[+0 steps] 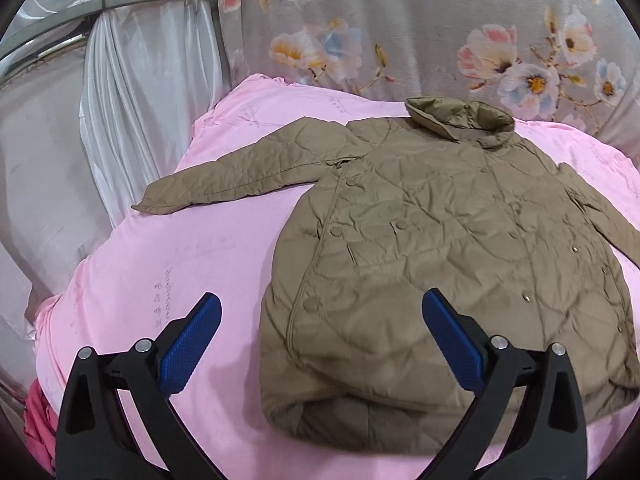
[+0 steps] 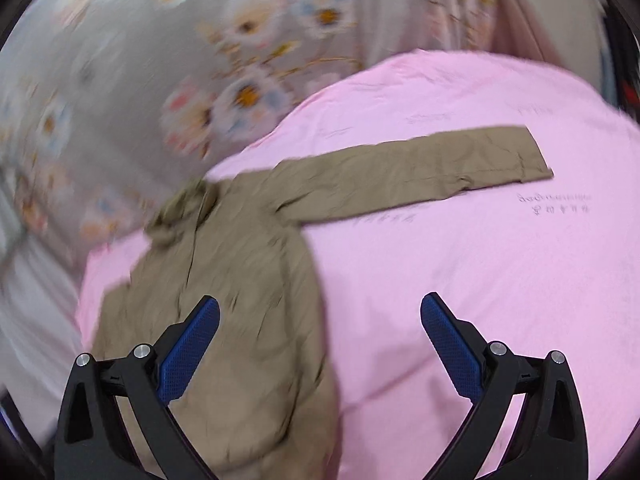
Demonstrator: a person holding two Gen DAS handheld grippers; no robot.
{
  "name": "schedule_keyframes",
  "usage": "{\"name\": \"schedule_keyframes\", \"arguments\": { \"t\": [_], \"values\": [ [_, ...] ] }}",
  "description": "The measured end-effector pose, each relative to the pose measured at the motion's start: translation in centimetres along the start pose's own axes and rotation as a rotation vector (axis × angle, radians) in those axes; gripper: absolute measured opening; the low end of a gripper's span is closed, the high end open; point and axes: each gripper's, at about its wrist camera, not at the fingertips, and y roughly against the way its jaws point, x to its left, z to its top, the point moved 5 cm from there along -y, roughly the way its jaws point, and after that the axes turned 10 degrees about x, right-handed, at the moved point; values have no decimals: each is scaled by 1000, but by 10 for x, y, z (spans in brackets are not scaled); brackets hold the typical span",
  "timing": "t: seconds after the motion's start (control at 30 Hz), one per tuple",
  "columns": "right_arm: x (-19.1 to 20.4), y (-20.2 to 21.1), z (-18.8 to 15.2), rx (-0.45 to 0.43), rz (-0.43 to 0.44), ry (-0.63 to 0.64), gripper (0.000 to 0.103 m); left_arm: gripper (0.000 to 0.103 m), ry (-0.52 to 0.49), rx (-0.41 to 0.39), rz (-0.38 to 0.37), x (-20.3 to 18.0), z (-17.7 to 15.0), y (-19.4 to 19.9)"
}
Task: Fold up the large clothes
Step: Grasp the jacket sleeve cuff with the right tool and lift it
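Left hand-held gripper [image 1: 320, 332]: jaws spread wide and holding nothing; it hovers above the lower left part of the jacket, with one blue pad over the pink sheet and the other over the quilting.
Right hand-held gripper [image 2: 320, 336]: also wide apart and empty; it hangs over the jacket's right edge, with its left pad above the fabric and its right pad above bare sheet. This view is motion-blurred, so fine detail is unreliable.
Jacket [image 1: 440, 248]: an olive quilted jacket, lying front up and buttoned on the bed, collar [image 1: 460, 120] toward the floral blanket, hem nearest the grippers.
Left sleeve [image 1: 240, 184]: stretched out sideways, flat on the sheet, cuff well apart from the body.
Right sleeve [image 2: 420, 172]: likewise laid out straight, cuff far from the torso.
Pink sheet [image 1: 168, 280]: smooth beneath the garment, leaving room to fold.
Floral blanket [image 1: 440, 20]: piled behind the collar, not touching the sleeves as far as can be seen.
Step in hand: probably the first fold, bringing a sleeve across the chest.
Doing it well: each gripper should likely pinch near a cuff or shoulder seam, biting through the padded layer fully, then lift low and lay the sleeve flat so the slippery quilting does not bunch or drag the body askew.
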Motion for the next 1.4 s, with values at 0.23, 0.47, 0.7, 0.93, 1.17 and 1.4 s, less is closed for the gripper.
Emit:
{"name": "schedule_keyframes", "arguments": {
  "t": [0.23,0.47,0.7,0.93,1.17,1.4],
  "values": [
    [-110,-45,80,-62,-21,-323,98,98,18,1,33,-2,31,-35],
    [-173,-80,112,-94,-66,-432,94,98,24,27,44,-4,45,-66],
    [-189,-100,129,-82,-111,-393,8,98,8,58,75,-3,43,-90],
    [-101,-58,169,-252,-91,-172,3,98,29,95,80,9,37,-106],
    [127,-15,175,-364,94,287,3,98,39,114,71,10,28,-114],
    [290,-56,99,-223,301,582,3,98,51,127,47,11,18,-123]
  ]
}}
